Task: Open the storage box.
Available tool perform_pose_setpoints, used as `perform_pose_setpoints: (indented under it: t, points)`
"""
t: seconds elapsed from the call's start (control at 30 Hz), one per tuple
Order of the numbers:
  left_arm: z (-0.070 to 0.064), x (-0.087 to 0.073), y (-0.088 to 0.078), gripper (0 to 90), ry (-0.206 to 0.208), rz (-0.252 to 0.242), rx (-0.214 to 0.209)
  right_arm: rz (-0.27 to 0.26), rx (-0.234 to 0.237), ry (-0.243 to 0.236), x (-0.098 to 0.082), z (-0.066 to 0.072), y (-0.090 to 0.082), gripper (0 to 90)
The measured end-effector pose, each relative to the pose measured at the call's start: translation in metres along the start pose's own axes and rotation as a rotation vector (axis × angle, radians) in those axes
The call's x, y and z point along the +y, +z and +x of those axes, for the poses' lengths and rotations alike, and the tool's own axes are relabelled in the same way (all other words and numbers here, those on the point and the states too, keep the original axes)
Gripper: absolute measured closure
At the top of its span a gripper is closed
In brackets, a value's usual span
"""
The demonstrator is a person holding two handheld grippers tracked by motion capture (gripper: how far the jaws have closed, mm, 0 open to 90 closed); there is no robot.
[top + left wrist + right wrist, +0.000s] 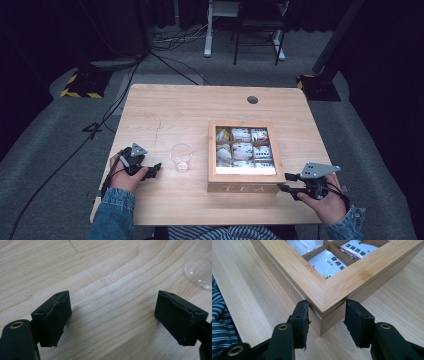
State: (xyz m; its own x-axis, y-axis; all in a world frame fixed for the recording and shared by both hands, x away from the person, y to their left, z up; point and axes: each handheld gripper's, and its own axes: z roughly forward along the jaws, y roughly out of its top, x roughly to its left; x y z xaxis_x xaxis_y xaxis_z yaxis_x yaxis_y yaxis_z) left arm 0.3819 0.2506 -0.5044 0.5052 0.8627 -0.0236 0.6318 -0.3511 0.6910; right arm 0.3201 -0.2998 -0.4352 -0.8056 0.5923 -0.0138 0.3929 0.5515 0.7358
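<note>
High view: 1 wooden counter (165, 110) carrying 1 tea box (244, 187), 1 clear plastic cup (181, 157) and 2 hand-held tools. The tea box lies right of centre near the counter's front edge, lid down, with 9 compartments in a 3-by-3 grid seen through its window, each holding sachets; their print is too small to read from above, and the front row is washed out by glare. The right tool (284, 182) sits at the box's front right corner; in the right gripper view its 2 black jaws straddle that corner (323, 312), the left pad pressed against the front face and the right pad against the side wall at the seam between lid and base, so the tool is clamped on the corner. That view cuts the box off at the top, showing 3 compartments in part, and a striped garment (220, 315) enters at the left edge. The left tool (156, 169) lies low over the counter just left of the cup, apart from it; in the left gripper view its 2 jaws stand wide apart with bare wood between them, holding nothing, and the cup's rim (200, 272) is cropped at the upper right. Open counter remains behind the box and across the whole left half; 1 round cable hole (252, 99) marks the far edge.
</note>
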Motion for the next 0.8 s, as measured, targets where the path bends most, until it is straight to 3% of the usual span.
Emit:
perform_pose_setpoints:
  t: [0.33, 0.6, 0.8]
  points:
    - [0.000, 0.000, 0.000, 14.2, 0.002, 0.002, 0.000, -0.036, -0.024, -0.022, 0.006, 0.001, -0.009, 53.8]
    - [0.000, 0.001, 0.000, 14.2, 0.000, 0.002, 0.001, -0.080, -0.055, -0.053, 0.015, 0.002, -0.015, 46.6]
    - [0.000, 0.001, 0.000, 14.3, 0.000, 0.003, 0.001, -0.126, -0.064, -0.049, 0.026, -0.001, -0.021, 41.8]
